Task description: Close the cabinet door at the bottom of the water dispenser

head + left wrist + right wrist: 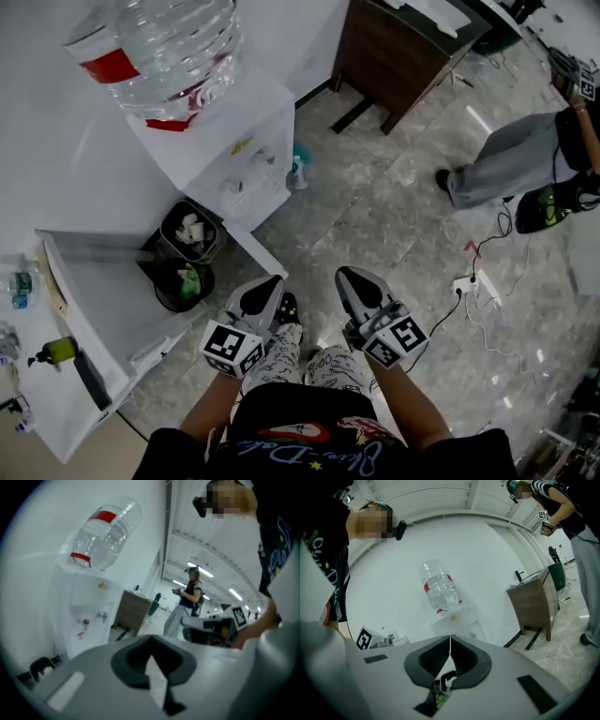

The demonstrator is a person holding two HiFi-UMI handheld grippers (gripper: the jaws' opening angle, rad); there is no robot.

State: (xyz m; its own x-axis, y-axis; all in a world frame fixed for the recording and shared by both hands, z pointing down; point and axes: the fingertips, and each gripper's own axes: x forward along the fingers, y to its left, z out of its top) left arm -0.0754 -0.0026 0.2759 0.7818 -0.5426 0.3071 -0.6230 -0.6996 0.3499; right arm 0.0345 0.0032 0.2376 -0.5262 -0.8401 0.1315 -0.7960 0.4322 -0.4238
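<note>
Cabinet door (94, 309) at the foot of the water dispenser (234, 150) stands wide open, swung to the dispenser's left; the head view shows it and the dark bins (187, 234) inside. The right gripper view catches only the dispenser's bottle (439, 591) and upper front. Left tongs (265, 286) and right tongs (349, 278) hover before the dispenser, each pinched together on nothing.

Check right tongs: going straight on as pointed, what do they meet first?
Probably the water dispenser, its white front below the bottle; it sits just beyond the shut tips of the right tongs. Depth is unclear.
</note>
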